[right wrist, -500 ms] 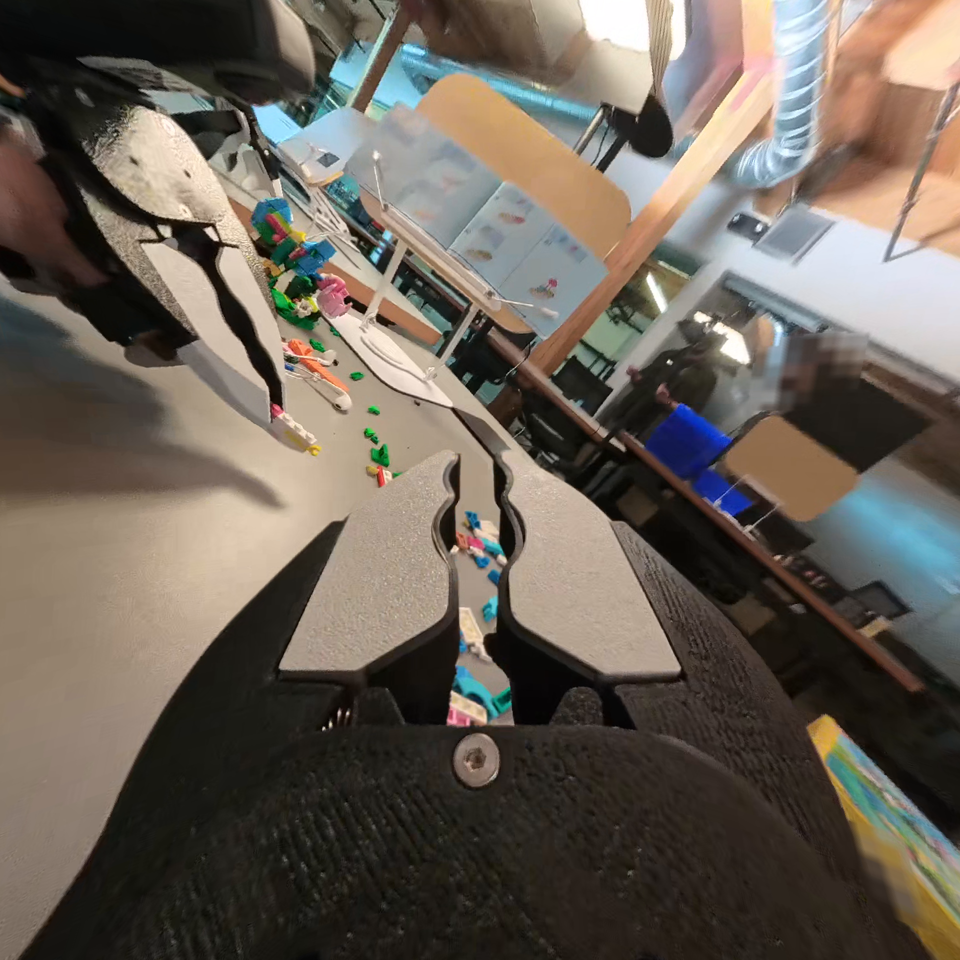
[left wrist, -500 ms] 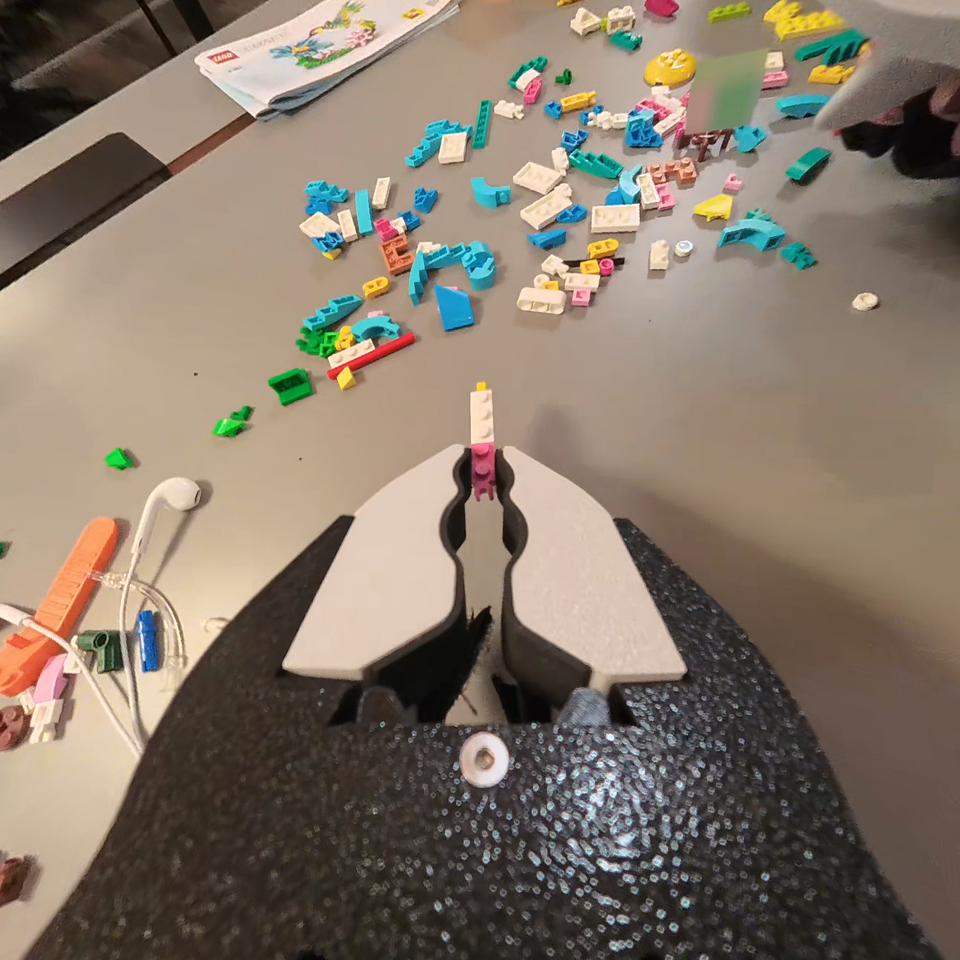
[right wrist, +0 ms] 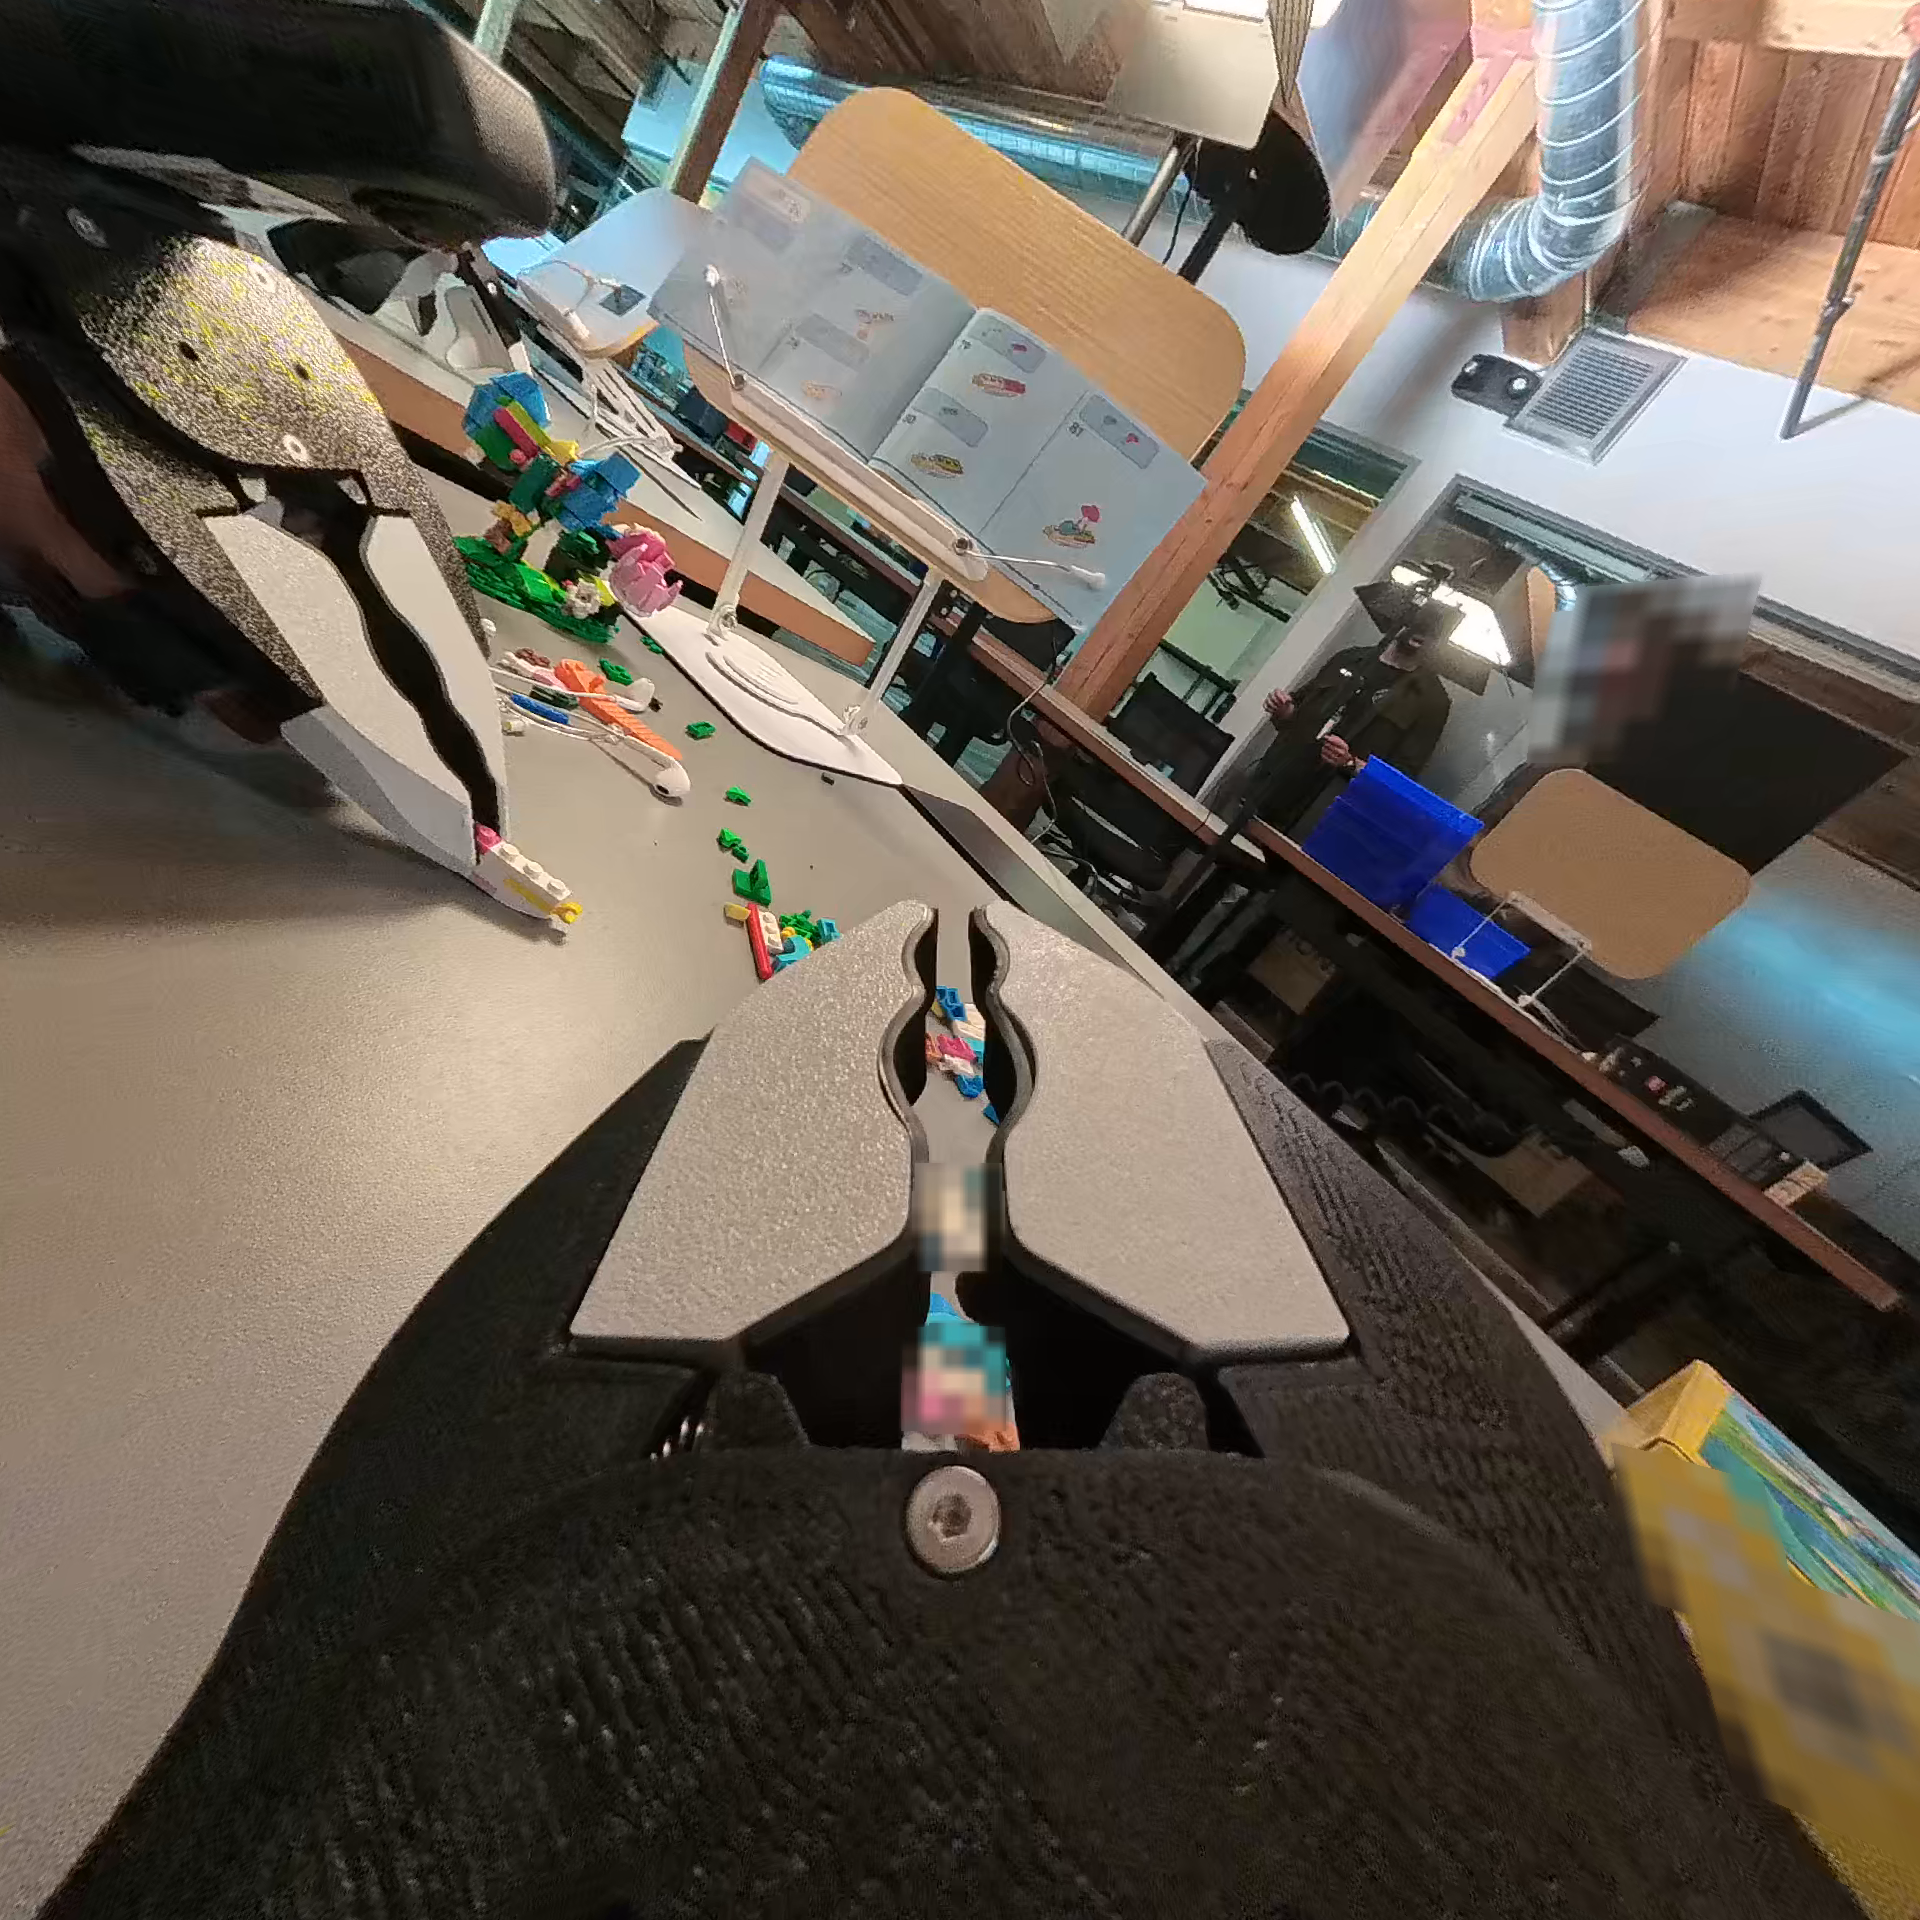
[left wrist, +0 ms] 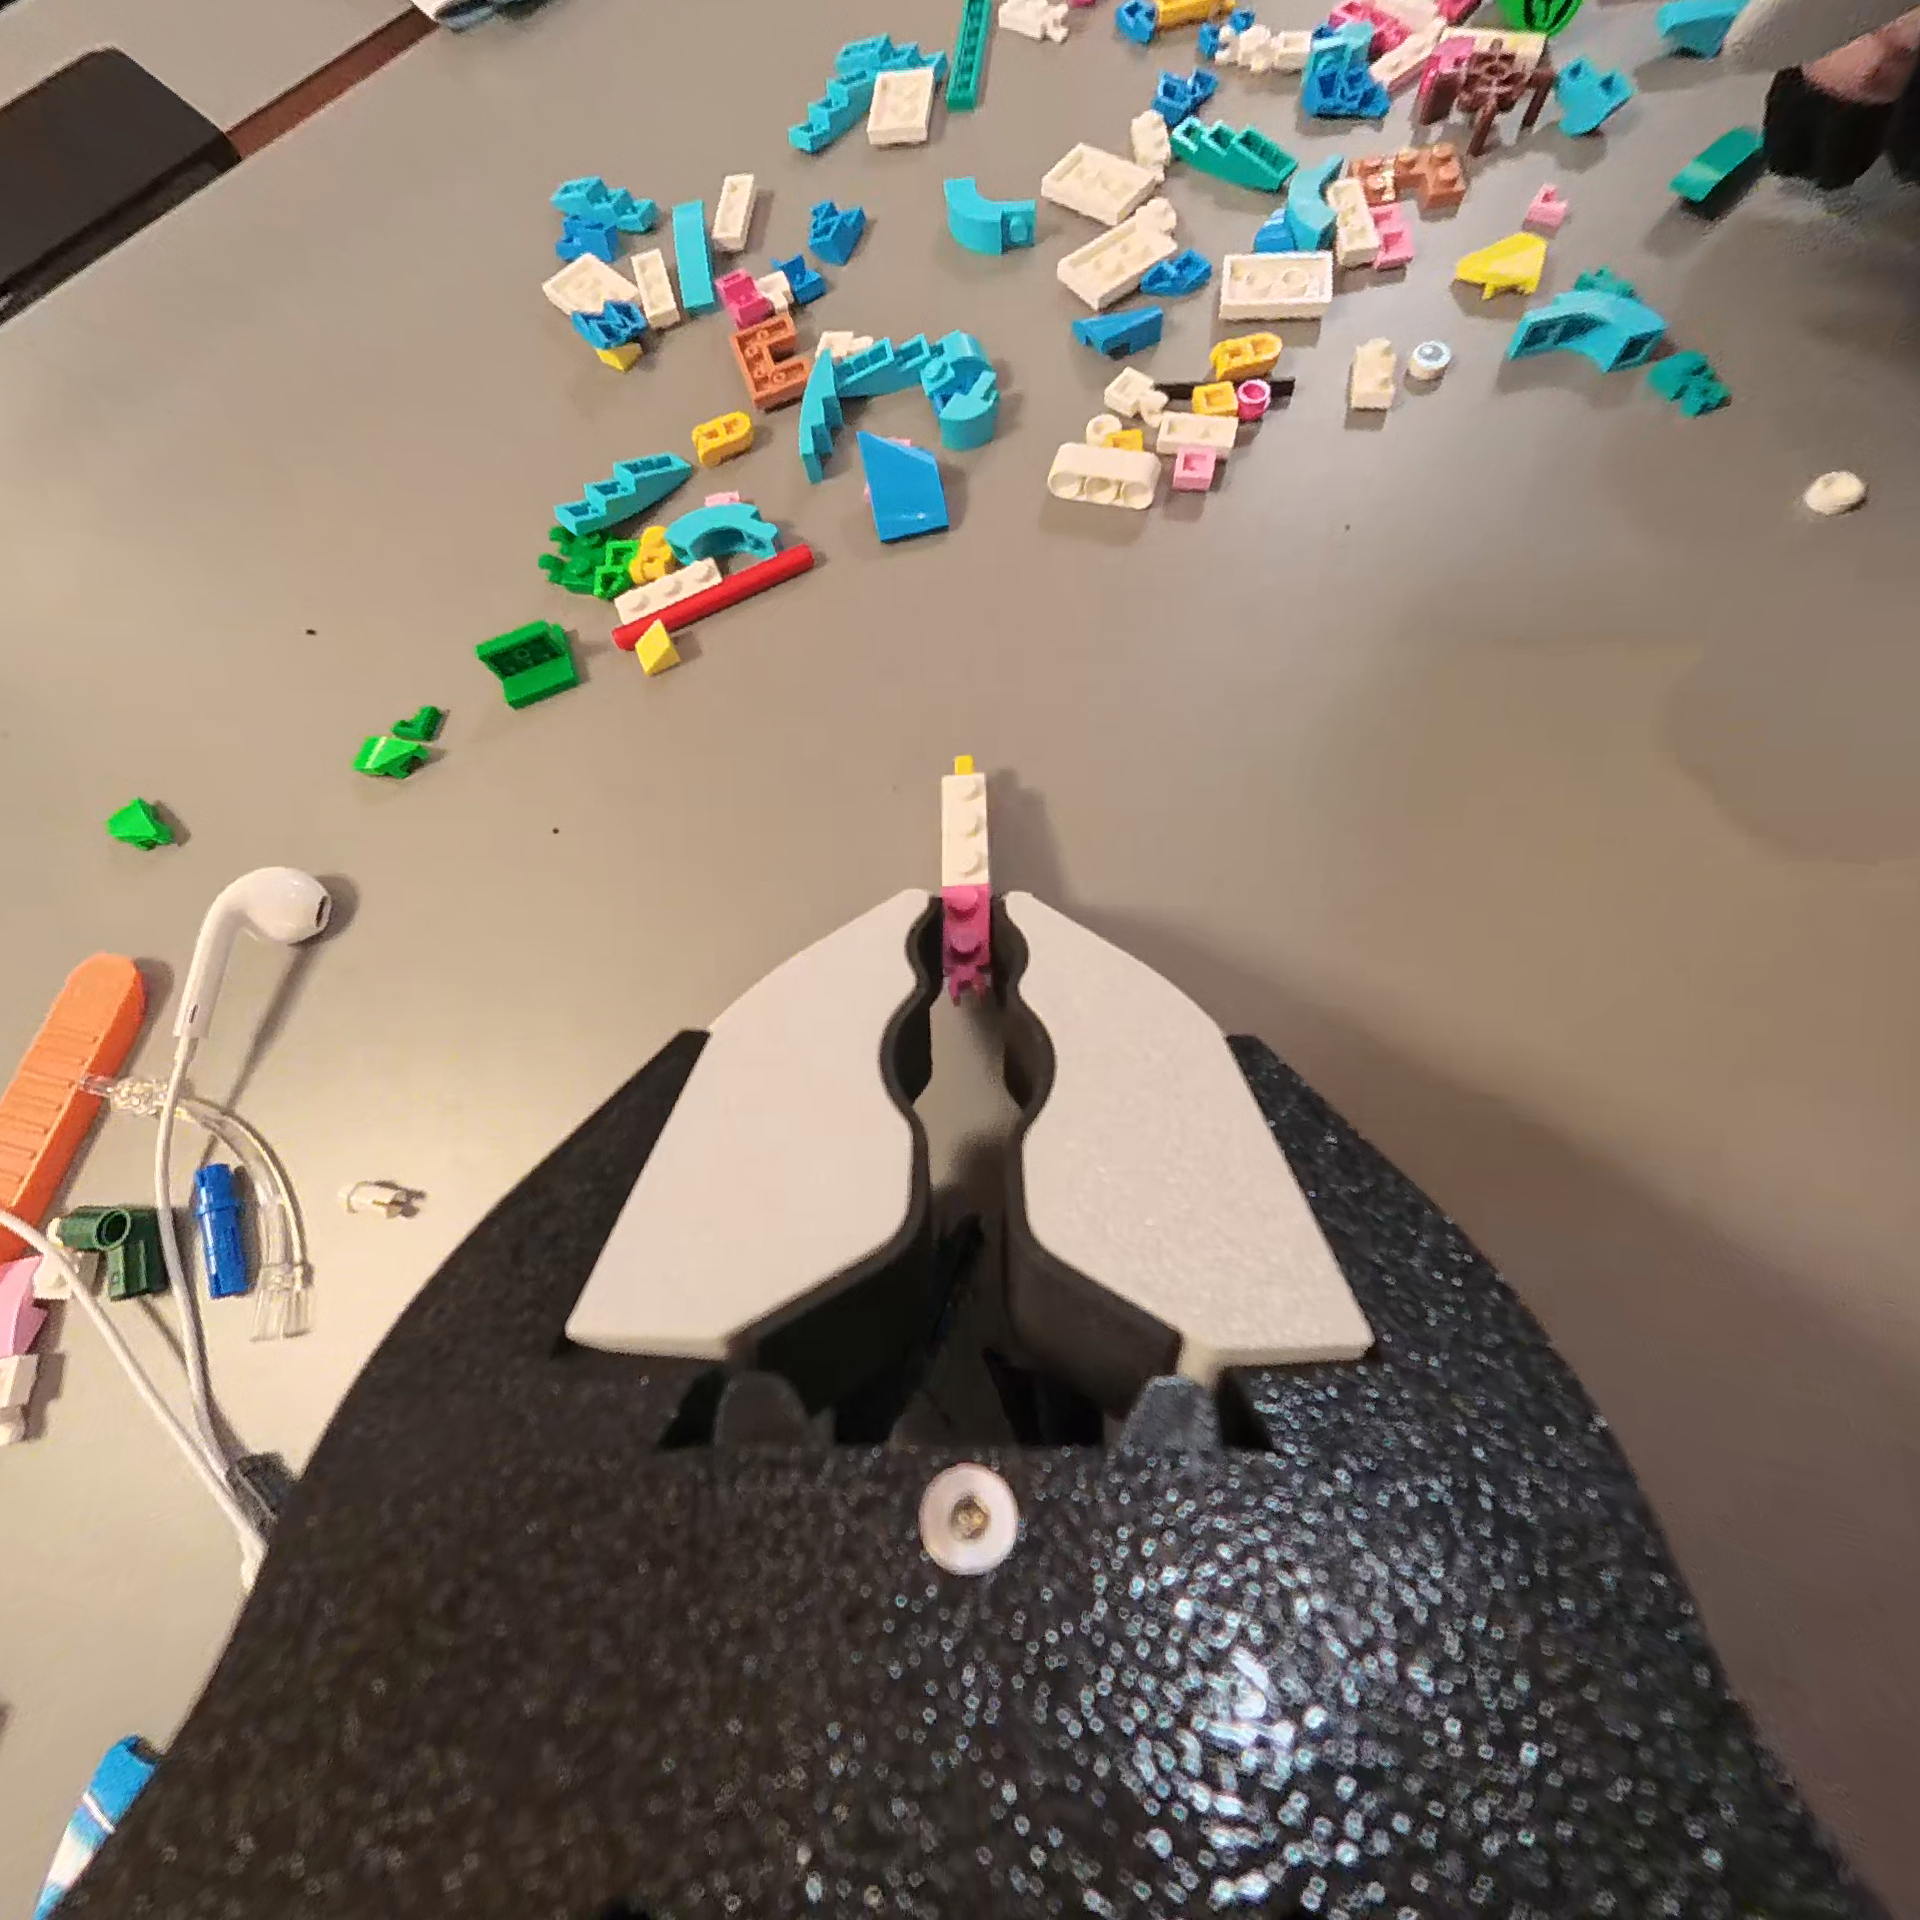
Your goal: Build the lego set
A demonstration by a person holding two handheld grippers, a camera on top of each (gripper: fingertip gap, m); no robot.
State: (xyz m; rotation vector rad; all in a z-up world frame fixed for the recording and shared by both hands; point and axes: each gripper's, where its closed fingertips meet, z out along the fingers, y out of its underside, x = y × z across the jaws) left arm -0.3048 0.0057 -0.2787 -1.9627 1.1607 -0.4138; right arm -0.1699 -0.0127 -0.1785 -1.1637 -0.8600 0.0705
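Observation:
My left gripper point(left wrist: 966, 906) is shut on a small lego assembly point(left wrist: 964, 831): pink bricks sit between the fingertips, and a white plate with a yellow tip sticks out forward, low over the grey table point(left wrist: 1351, 831). The right wrist view shows the same gripper point(right wrist: 483, 831) at the left with the assembly point(right wrist: 525, 883) close to the tabletop. My right gripper point(right wrist: 954, 920) is shut with only a thin slit between the tips and holds nothing. It hovers over the table, tilted. Many loose bricks point(left wrist: 1091, 270) lie spread ahead of the left gripper.
White earbuds point(left wrist: 270, 904), an orange brick separator point(left wrist: 62, 1081) and small parts lie at the left. A built flower model point(right wrist: 551, 509) and an instruction booklet on a stand point(right wrist: 935, 416) stand at the table's far side. A yellow box point(right wrist: 1766, 1610) sits at the right. My right fingertips sit around 15 cm from my left ones.
My left gripper has moved forward a little toward the loose bricks, still holding the assembly. The right wrist view has shifted slightly; its jaws stand as before.

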